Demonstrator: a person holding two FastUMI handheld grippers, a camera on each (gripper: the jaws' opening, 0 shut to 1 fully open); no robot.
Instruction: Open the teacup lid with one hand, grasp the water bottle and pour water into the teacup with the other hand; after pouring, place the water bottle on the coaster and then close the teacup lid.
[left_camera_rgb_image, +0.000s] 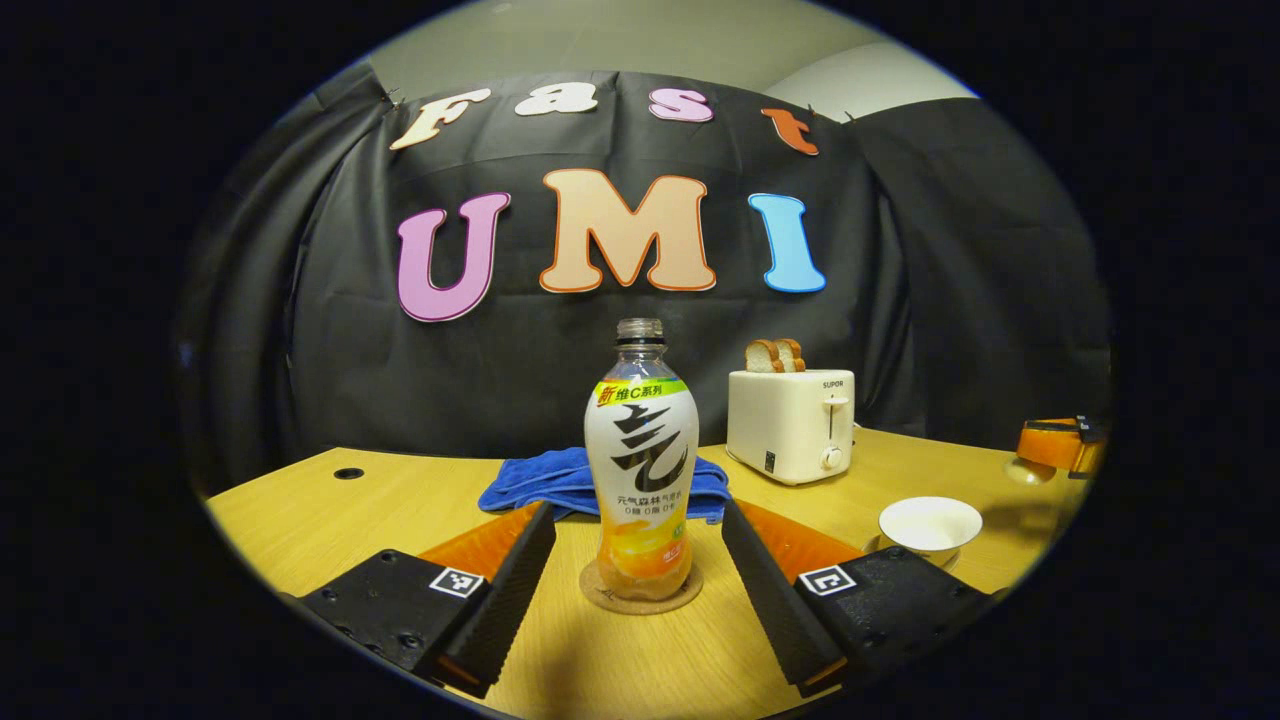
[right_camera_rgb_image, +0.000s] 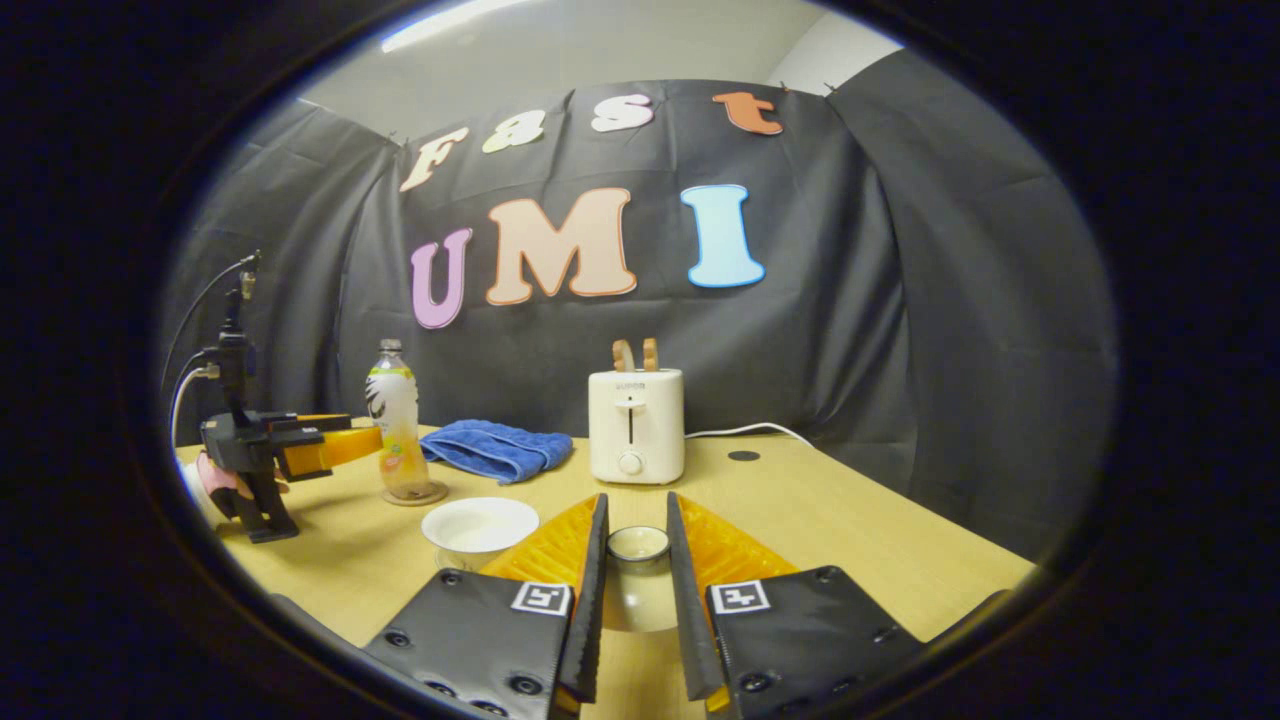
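Observation:
The water bottle (left_camera_rgb_image: 640, 470), capless with orange drink low inside, stands upright on a round cork coaster (left_camera_rgb_image: 640, 592). My left gripper (left_camera_rgb_image: 638, 520) is open, its black fingers (left_camera_rgb_image: 510, 590) flanking the bottle's base without touching it. The white teacup (left_camera_rgb_image: 930, 525) sits uncovered on the table to the right. In the right gripper view, my right gripper (right_camera_rgb_image: 636, 560) is shut on the teacup lid (right_camera_rgb_image: 637, 548), held above the table. The open teacup (right_camera_rgb_image: 480, 527) lies to its left. Farther left the left gripper (right_camera_rgb_image: 300, 447) points at the bottle (right_camera_rgb_image: 395, 425) on its coaster (right_camera_rgb_image: 413, 493).
A white toaster (left_camera_rgb_image: 792, 425) with bread slices stands behind the cup. A folded blue towel (left_camera_rgb_image: 545, 480) lies behind the bottle. The wooden table (left_camera_rgb_image: 330, 510) has a cable hole (left_camera_rgb_image: 348, 473) at far left. A hand (right_camera_rgb_image: 215, 480) holds the left gripper.

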